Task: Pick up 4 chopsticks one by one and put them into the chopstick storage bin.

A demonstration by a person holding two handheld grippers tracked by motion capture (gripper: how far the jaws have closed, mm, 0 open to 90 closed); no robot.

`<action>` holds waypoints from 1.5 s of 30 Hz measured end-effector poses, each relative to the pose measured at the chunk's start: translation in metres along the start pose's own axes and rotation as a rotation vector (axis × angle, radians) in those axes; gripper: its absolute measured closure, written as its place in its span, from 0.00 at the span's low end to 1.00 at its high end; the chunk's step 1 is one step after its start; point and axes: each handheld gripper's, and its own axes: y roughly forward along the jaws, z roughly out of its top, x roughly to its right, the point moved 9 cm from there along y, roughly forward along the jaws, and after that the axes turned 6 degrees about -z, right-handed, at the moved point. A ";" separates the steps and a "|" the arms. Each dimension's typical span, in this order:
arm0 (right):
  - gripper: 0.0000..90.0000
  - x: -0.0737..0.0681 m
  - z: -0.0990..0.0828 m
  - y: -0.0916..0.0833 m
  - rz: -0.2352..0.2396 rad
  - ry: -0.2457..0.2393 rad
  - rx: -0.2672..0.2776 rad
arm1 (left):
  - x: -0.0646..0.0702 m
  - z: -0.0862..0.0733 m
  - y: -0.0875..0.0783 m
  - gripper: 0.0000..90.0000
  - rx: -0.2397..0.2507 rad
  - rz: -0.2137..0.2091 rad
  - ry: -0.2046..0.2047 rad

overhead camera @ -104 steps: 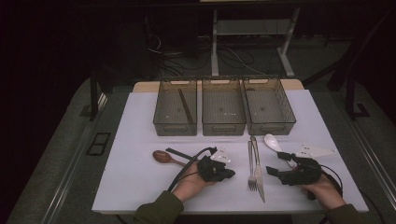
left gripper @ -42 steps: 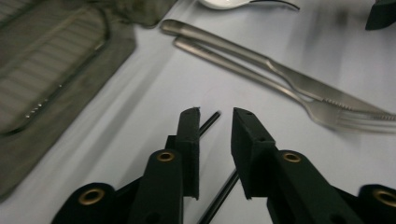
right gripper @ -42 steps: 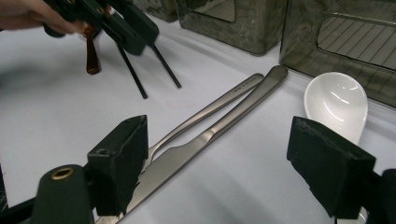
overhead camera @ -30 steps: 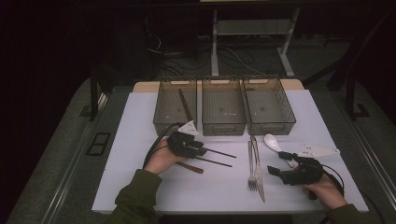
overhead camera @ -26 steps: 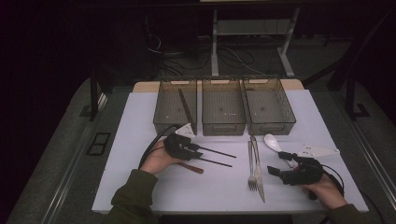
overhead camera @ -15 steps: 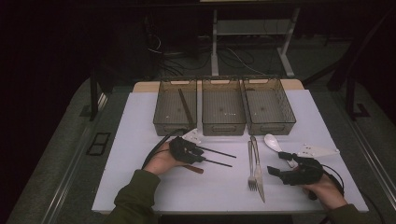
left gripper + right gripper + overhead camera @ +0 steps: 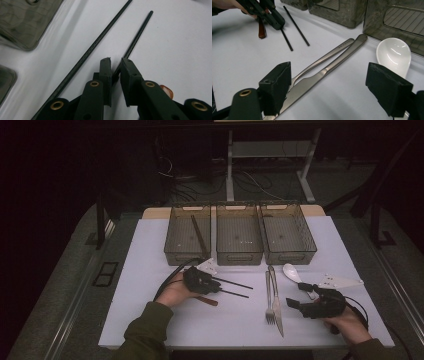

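Dim floor surrounds the white counter (image 7: 150,320), with three smoked bins (image 7: 239,240) along its back. At left, the left gripper (image 7: 115,65) has just been closing its jaws around the nearer chopstick (image 7: 138,35); its twin (image 7: 100,42) lies just beside. Thin, stiff, light and likely slippery, it may roll; a thick-end grip suits. Rightward, fork (image 7: 269,292) and knife (image 7: 275,300) crowd the path. The right gripper (image 7: 337,87) hangs released over them.
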 end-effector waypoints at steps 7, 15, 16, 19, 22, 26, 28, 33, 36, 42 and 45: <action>0.22 0.000 0.000 0.000 0.000 0.000 -0.001 | -0.001 0.005 0.005 0.88 0.014 0.000 0.003; 0.22 0.000 0.000 0.000 0.001 0.001 -0.003 | -0.001 0.014 0.012 0.89 0.015 -0.007 0.023; 0.22 0.000 0.000 0.001 0.002 0.000 -0.003 | 0.000 0.014 0.012 0.90 0.015 -0.007 0.027; 0.22 0.000 0.000 0.000 0.001 0.001 -0.003 | 0.001 0.017 0.015 0.89 0.017 -0.008 0.032; 0.22 0.000 0.000 0.000 0.001 0.000 -0.002 | 0.003 0.021 0.018 0.87 0.023 -0.016 0.033; 0.22 0.000 0.000 0.000 0.002 0.001 -0.001 | 0.011 0.033 0.023 0.85 0.024 -0.031 0.066; 0.22 0.000 0.000 0.000 0.002 0.001 -0.002 | 0.015 0.041 0.027 0.85 0.026 -0.040 0.093; 0.22 0.000 0.000 0.000 0.003 0.001 -0.001 | 0.023 0.058 0.042 0.85 0.016 -0.070 0.134; 0.22 0.000 0.000 0.000 0.004 0.003 -0.003 | 0.027 0.065 0.052 0.87 0.005 -0.087 0.150; 0.22 0.001 0.000 -0.001 0.003 0.005 0.002 | 0.033 0.070 0.066 0.90 -0.013 -0.097 0.170; 0.22 0.001 0.000 -0.001 0.003 0.006 0.003 | 0.033 0.071 0.066 0.93 -0.014 -0.098 0.173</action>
